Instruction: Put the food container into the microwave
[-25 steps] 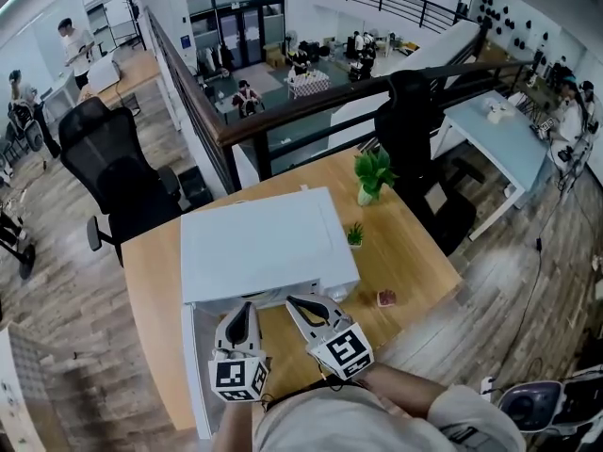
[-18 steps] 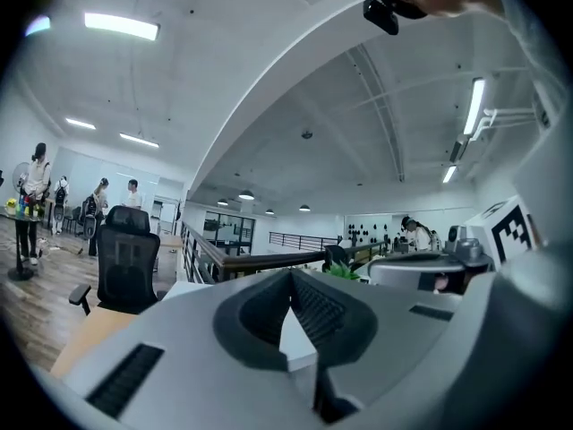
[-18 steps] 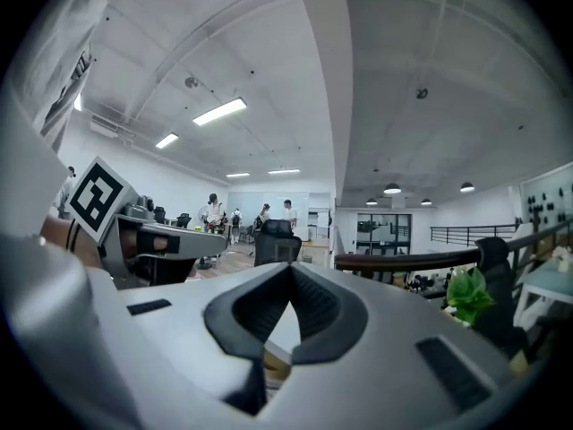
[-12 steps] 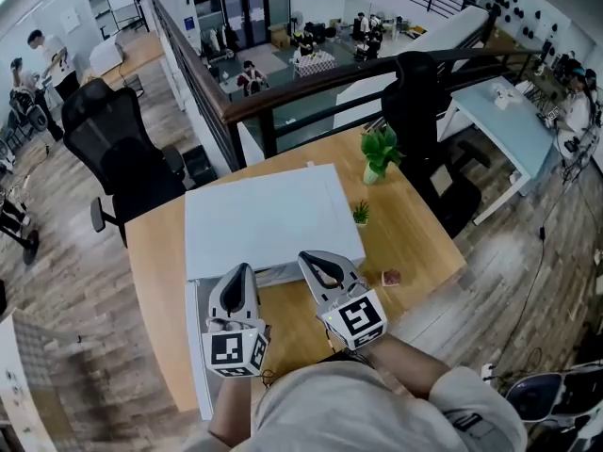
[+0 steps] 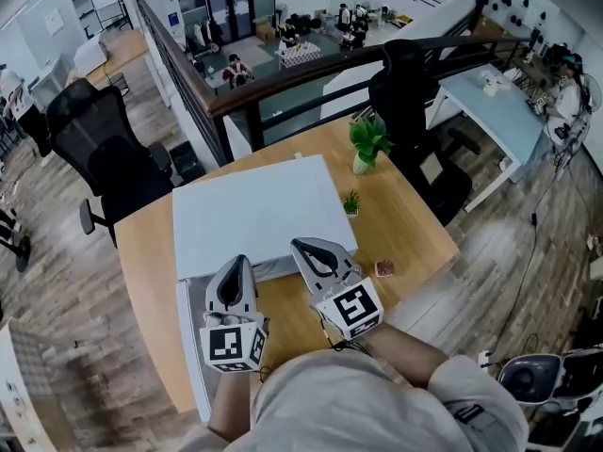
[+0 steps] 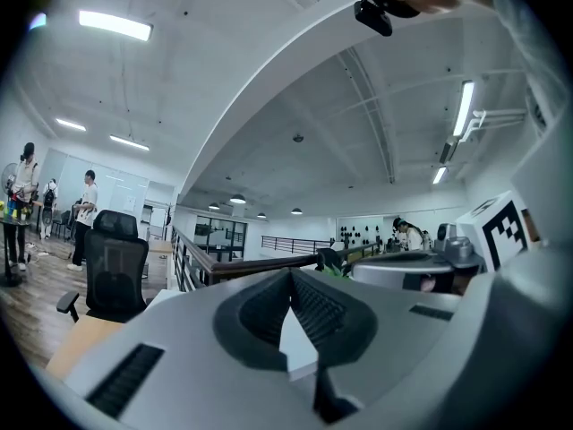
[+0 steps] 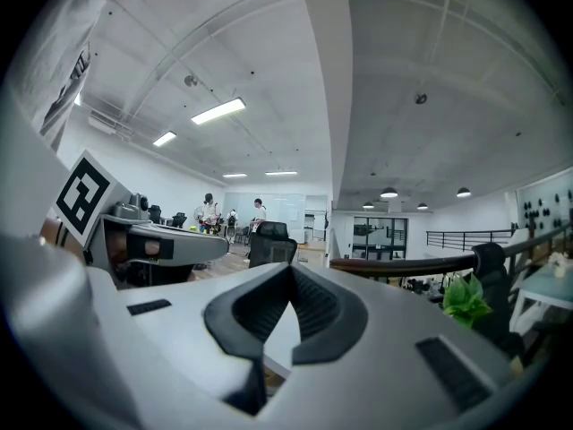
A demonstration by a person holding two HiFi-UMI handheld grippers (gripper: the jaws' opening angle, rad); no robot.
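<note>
A white microwave (image 5: 254, 215) stands on the wooden table (image 5: 400, 224), seen from above; its door (image 5: 193, 347) hangs open at the front left. Both grippers hover side by side at its front edge. My left gripper (image 5: 236, 269) is shut with its tips touching and nothing in it. My right gripper (image 5: 306, 248) is shut and empty too. In the left gripper view the left gripper (image 6: 291, 276) points level over the microwave's top (image 6: 300, 343). The right gripper (image 7: 291, 271) does the same in its own view. A small reddish item (image 5: 384, 268) lies on the table to the right. I see no clear food container.
A potted plant (image 5: 366, 144) and a tiny green plant (image 5: 350, 202) stand right of the microwave. A dark railing (image 5: 283, 78) runs behind the table. A black office chair (image 5: 99, 158) stands at the far left and another (image 5: 405, 92) behind the right corner.
Both grippers have moved forward toward the microwave's front edge, staying shut. The head view has shifted slightly.
</note>
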